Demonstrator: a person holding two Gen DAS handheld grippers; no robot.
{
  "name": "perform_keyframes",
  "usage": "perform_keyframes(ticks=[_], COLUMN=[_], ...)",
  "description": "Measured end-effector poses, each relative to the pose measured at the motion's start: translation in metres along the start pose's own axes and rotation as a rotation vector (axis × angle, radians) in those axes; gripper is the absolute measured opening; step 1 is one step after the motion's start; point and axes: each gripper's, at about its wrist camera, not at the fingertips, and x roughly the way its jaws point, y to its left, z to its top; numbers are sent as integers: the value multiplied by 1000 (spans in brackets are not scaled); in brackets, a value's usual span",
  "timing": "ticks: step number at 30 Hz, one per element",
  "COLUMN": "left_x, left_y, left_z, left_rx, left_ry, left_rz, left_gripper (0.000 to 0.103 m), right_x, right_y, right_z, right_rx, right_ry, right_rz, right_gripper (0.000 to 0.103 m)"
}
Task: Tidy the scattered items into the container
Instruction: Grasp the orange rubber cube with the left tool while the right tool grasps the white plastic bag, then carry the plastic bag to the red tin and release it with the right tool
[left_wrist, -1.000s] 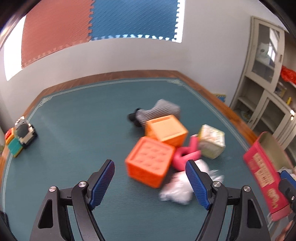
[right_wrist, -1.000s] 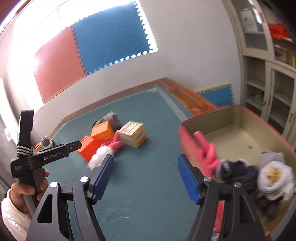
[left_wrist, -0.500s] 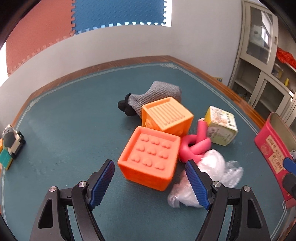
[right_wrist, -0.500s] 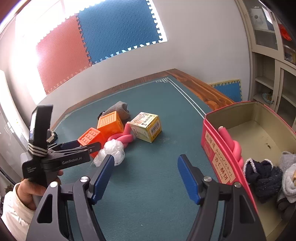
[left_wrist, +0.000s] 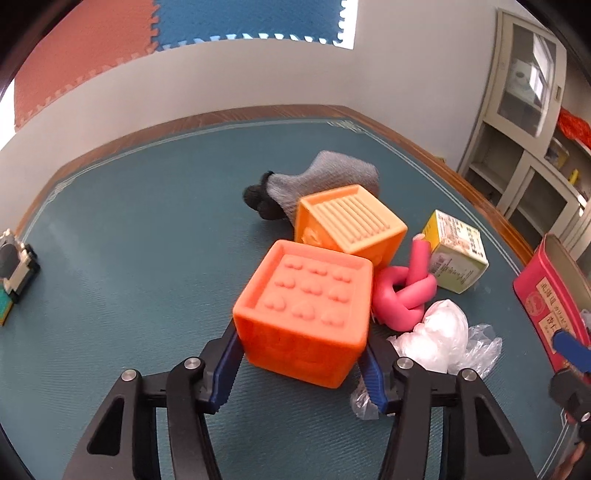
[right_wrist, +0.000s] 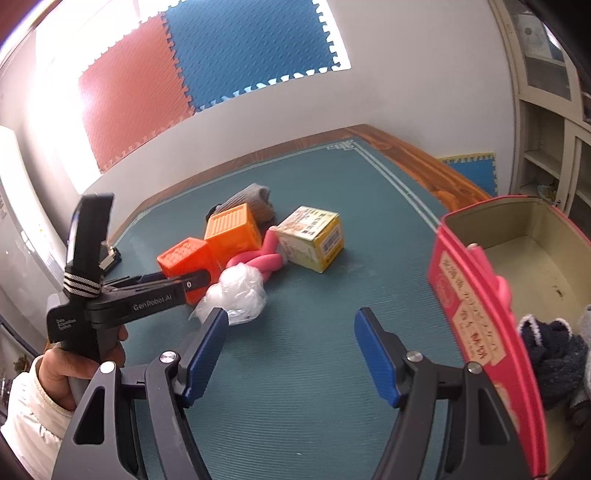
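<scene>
Blocks, a knotted tube, a sock and a bag lie in a loose heap ahead of the left gripper (left_wrist: 301, 363), whose blue pads sit against the two side walls of the nearest orange block (left_wrist: 306, 317); whether they are squeezing yet or only bracketing it I cannot tell. That block looks like hollow soft plastic with a raised heart pattern on top, so I judge it light and slightly yielding; taking it low on opposite flat walls, as the pads are placed now, should keep it from pivoting. Just beyond it, touching its far corner, leans a second orange block (left_wrist: 351, 225) with a ribbed face, and behind that a grey sock (left_wrist: 325, 177), limp and best pinched mid-body. To the right of the claw sit a pink knotted foam tube (left_wrist: 402, 295), a crinkly clear plastic bag (left_wrist: 443, 339) that will likely slip and collapse, and a stiff yellow carton (left_wrist: 456, 251). The right gripper (right_wrist: 290, 354) hangs wide apart and empty above bare mat, with the red container (right_wrist: 469, 295) close on its right, already holding dark socks (right_wrist: 554, 354).
</scene>
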Motion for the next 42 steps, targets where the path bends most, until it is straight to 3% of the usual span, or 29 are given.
perform_keyframes(ticks=[3, 11, 16, 31, 35, 42], left_x=[-16, -26, -40, -55, -56, -57], left_y=[5, 21, 34, 36, 37, 34], left_z=[-1, -8, -11, -17, -18, -20], left_rx=[-22, -71, -107, -97, -99, -90], left_ry=[-32, -48, -77, -126, -128, -127], left_rz=[16, 3, -4, 69, 69, 65], left_gripper=[54, 54, 54, 54, 54, 54], right_x=[10, 34, 47, 95, 100, 97], right_y=[6, 29, 39, 47, 49, 50], right_z=[0, 5, 7, 20, 18, 14], right_rx=[0, -34, -51, -12, -32, -46], right_ry=[35, 91, 108, 167, 189, 182], right_rz=[34, 81, 79, 41, 56, 65], right_gripper=[75, 74, 74, 74, 57, 51])
